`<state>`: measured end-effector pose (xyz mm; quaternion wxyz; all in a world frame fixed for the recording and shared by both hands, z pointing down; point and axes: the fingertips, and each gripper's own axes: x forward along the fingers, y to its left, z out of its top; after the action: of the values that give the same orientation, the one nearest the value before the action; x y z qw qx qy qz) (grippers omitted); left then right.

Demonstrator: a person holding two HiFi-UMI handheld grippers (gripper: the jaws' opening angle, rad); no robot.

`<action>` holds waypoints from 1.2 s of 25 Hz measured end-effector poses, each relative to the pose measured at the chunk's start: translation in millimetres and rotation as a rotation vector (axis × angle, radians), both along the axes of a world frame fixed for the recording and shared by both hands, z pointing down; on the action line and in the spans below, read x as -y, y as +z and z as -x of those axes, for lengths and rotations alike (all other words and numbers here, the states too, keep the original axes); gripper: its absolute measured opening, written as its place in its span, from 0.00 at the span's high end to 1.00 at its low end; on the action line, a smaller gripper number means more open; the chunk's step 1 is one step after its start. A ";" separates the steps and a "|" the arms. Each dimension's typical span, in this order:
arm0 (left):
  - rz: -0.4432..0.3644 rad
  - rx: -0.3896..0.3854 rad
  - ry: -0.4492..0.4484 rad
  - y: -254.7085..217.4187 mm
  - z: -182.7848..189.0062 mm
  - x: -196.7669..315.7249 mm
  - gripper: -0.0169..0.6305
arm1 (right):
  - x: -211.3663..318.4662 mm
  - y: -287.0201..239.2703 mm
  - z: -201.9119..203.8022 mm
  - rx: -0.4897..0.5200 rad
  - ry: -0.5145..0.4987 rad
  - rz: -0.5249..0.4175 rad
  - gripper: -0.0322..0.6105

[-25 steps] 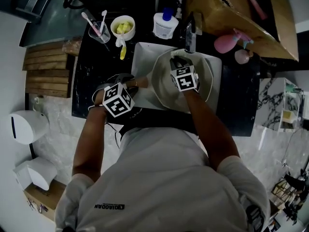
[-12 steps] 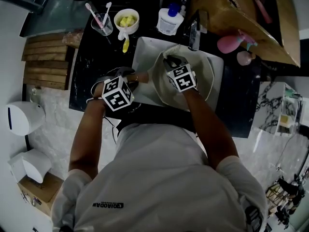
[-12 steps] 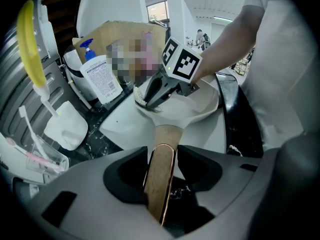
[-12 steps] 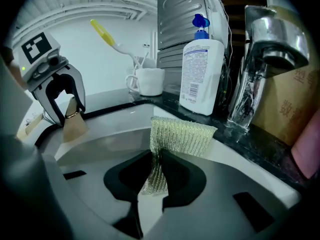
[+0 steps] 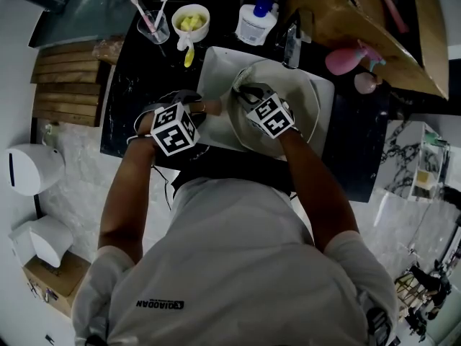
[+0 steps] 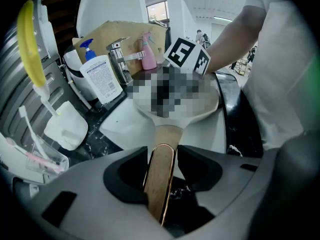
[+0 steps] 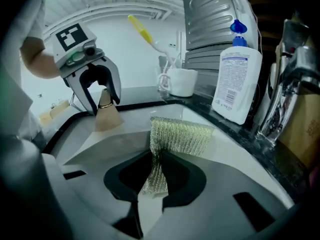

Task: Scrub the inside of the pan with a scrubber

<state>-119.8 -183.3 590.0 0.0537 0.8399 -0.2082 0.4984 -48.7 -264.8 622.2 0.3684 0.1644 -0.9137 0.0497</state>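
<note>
Head view: pan sits in the sink at the dark surface's far edge, right gripper over its inside | Left gripper view: left gripper clamped on the pan's wooden handle | Right gripper view: jaws pinch the scrubber, which lies on the pan's inside.

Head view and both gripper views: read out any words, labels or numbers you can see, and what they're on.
Nothing can be read clearly enough to quote.
On the pump bottle: a label of fine print, too small to read.
On the shirt: a short dark print on the back, too blurred to read.
On the cubes of the left gripper and right gripper: square markers only, no letters.
</note>
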 end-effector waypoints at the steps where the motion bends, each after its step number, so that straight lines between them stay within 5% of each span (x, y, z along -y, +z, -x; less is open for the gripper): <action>1: 0.001 0.000 0.000 0.2 0.0 0.2 0.67 | -3.0 0.6 0.0 -0.006 -0.019 0.001 0.81; 14: 0.007 0.001 -0.001 0.7 0.1 -0.4 0.67 | -66.9 3.1 -4.2 -0.111 -0.378 0.071 0.81; 30: 0.017 0.004 -0.008 1.0 0.2 -1.2 0.67 | -121.0 6.7 -41.6 -0.225 -0.614 0.232 0.82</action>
<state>-120.1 -182.0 591.0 0.0623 0.8376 -0.2074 0.5015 -7.1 -143.8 628.9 0.4807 -0.1566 -0.8625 0.0220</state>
